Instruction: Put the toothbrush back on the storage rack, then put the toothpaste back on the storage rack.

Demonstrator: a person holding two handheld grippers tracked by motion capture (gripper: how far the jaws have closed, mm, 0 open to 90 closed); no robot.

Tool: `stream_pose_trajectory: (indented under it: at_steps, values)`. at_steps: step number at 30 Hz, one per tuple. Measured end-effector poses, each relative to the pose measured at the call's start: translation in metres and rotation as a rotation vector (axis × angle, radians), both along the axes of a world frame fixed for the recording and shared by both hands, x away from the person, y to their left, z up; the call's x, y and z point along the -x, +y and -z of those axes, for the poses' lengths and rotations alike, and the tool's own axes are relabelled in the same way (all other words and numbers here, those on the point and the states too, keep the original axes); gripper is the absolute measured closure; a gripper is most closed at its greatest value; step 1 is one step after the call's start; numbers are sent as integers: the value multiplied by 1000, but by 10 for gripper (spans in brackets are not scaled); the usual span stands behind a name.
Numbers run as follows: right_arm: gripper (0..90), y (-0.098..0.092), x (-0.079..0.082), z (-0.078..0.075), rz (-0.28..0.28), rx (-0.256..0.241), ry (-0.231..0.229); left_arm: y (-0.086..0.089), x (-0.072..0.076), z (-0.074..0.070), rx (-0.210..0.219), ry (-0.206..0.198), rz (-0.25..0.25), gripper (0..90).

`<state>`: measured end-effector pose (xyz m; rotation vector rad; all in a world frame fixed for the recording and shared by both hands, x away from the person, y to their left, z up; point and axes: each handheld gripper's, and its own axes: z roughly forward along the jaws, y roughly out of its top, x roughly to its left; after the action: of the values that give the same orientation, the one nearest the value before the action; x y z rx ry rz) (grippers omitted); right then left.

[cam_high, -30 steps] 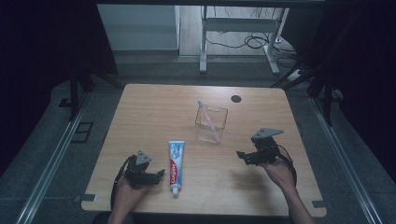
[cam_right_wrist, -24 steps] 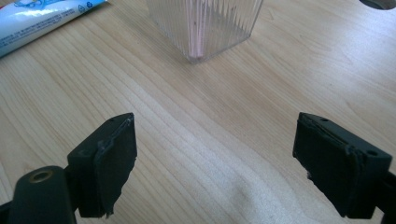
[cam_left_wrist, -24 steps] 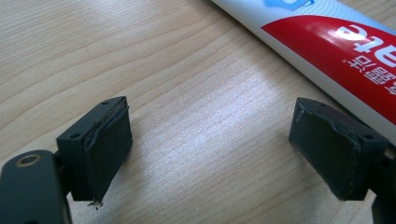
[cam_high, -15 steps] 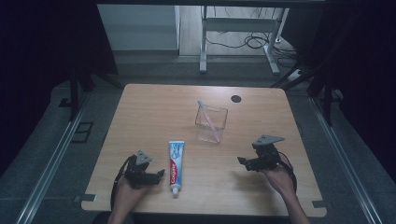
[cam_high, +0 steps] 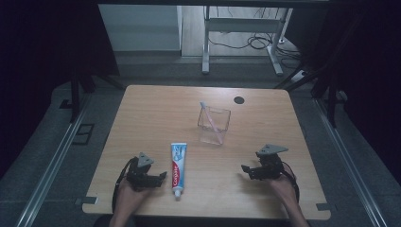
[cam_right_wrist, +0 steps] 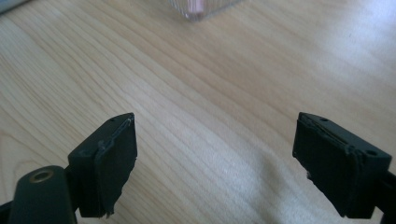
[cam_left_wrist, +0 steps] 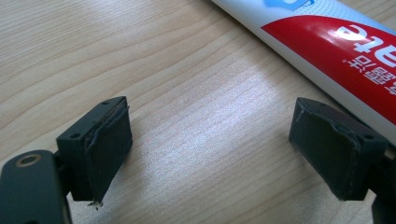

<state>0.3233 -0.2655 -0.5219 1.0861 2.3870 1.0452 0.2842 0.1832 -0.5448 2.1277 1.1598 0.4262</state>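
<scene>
White, red and blue, the toothpaste tube (cam_high: 178, 165) lies flat on the wooden table (cam_high: 156, 118), its long axis running 12 to 6 o'clock in the high view, cap at the 6 o'clock end near the table's front edge. "Colgate" reads along its red band. The left gripper (cam_high: 161, 177) rests just at 9 o'clock of the tube, jaws spread wide with bare wood between them; in the left gripper view the tube (cam_left_wrist: 327, 42) passes just beyond the right-hand jaw. The right gripper (cam_high: 245, 169), jaws also wide apart and holding nothing, sits well apart at 3 o'clock. A clear cup (cam_high: 213, 125) holding a pink toothbrush (cam_high: 211, 120) stands at 1 o'clock of the tube.
</scene>
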Motion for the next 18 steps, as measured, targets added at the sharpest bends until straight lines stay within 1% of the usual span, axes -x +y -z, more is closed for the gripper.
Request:
stream_pose_trajectory:
  at_steps: [2, 5, 11, 14, 16, 18]
  values:
    - [138, -1, 1, 4, 5, 1, 3, 0, 0, 0, 0, 0, 0, 131]
    - [138, -3, 2, 10, 11, 16, 7, 0, 0, 0, 0, 0, 0, 131]
    - [138, -2, 4, 18, 10, 31, 11, 0, 0, 0, -3, 1, -2, 132]
    - [137, -2, 5, 19, 12, 24, 10, 0, -1, -1, -1, 11, -16, 140]
    - [137, -2, 5, 19, 13, 25, 4, -1, -2, -2, -7, 15, -18, 141]
    - [136, -3, 6, 20, 12, 15, 2, -1, -2, -3, -10, 21, -20, 147]
